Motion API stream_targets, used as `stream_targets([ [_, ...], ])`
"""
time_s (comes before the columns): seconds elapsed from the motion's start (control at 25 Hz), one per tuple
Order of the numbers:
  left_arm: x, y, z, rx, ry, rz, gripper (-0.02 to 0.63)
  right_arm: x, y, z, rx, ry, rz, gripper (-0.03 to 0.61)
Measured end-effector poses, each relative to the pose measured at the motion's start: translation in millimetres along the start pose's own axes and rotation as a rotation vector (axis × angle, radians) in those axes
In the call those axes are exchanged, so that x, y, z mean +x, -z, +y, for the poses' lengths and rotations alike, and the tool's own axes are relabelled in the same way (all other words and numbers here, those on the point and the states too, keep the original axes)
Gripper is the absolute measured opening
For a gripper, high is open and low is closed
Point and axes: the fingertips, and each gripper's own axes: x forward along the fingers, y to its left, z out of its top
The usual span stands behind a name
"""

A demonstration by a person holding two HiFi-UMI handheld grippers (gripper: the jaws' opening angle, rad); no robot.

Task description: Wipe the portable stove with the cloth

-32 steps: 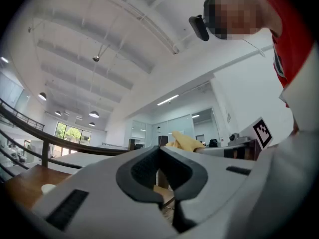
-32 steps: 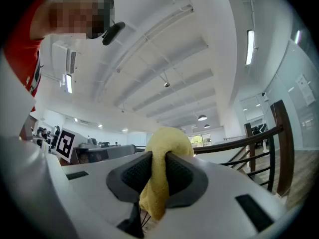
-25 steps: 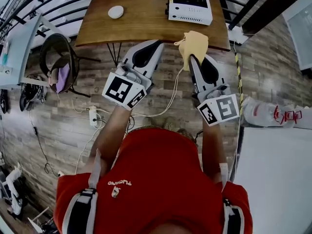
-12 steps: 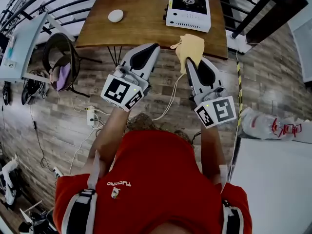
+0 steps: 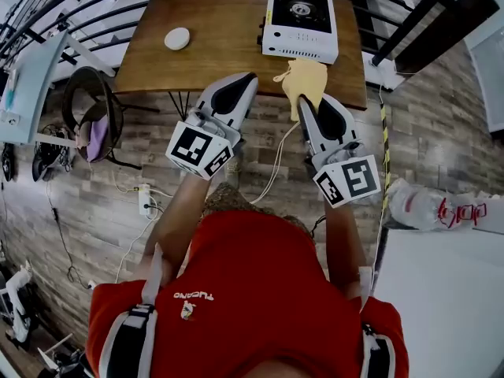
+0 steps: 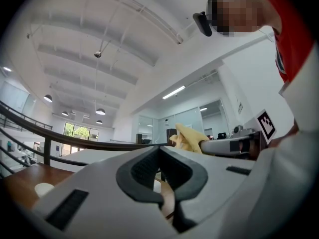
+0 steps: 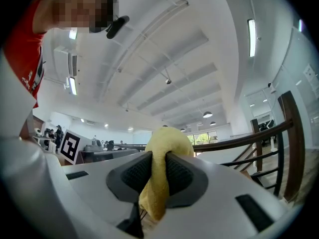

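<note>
One shirt logo [image 5: 193, 295], TUCANO; right gripper [image 5: 302, 102] pinches cloth [image 5: 305, 75].

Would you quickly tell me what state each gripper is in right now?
Left gripper: closed, empty.
Right gripper: closed on the yellow cloth.

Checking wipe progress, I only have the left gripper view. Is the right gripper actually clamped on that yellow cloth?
Observer: Yes. The right gripper view shows the right gripper shut on the cloth, which bulges out above the jaws.
Operator: Where's the stove?
Observer: Head view: the portable stove sits on the right part of the wooden table, burner up, just beyond the cloth.
Operator: Wiping yet?
Observer: Not visibly. The cloth hangs over the table's near edge, in front of the stove. I cannot tell whether they touch.
</note>
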Motion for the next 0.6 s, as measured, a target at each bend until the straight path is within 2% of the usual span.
stream_targets([
  [0.6, 100, 75, 155, -0.040, 0.125, 0.123, 0.009, 173, 66, -66, 0.008, 0.138, 0.136, 0.086],
])
